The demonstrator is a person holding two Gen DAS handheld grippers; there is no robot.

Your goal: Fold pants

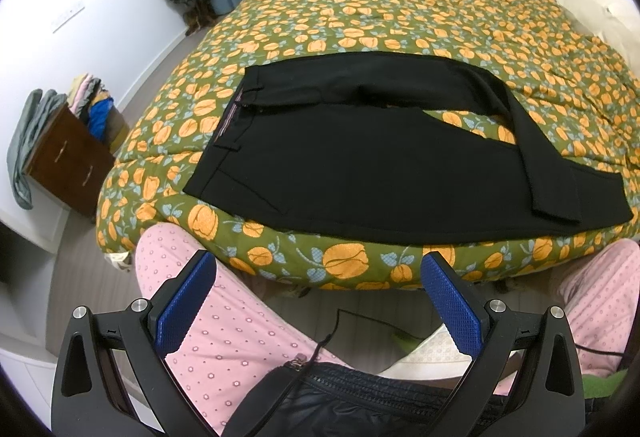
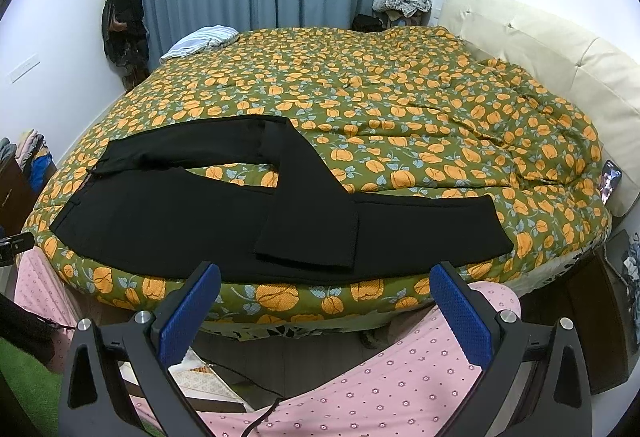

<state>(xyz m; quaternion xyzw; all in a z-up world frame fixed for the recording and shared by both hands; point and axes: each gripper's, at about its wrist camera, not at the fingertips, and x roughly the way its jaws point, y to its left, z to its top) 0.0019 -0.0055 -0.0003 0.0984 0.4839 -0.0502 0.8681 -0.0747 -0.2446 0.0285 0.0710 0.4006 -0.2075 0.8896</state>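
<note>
Black pants [image 1: 360, 165] lie flat near the bed [image 1: 400, 17] edge, far leg flopped across the near one, not aligned. Barely started, I judge; lengthwise and cross folds remain. My left gripper [image 1: 320, 301] and right gripper [image 2: 326, 311] both gape wide, empty.

Black pants [image 1: 384, 165] flat on floral quilt [image 1: 400, 21], open hand-held gripper [image 1: 320, 301] below.

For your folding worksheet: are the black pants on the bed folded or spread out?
Mostly spread: the black pants lie flat, only the far leg doubled back across the near one.
</note>
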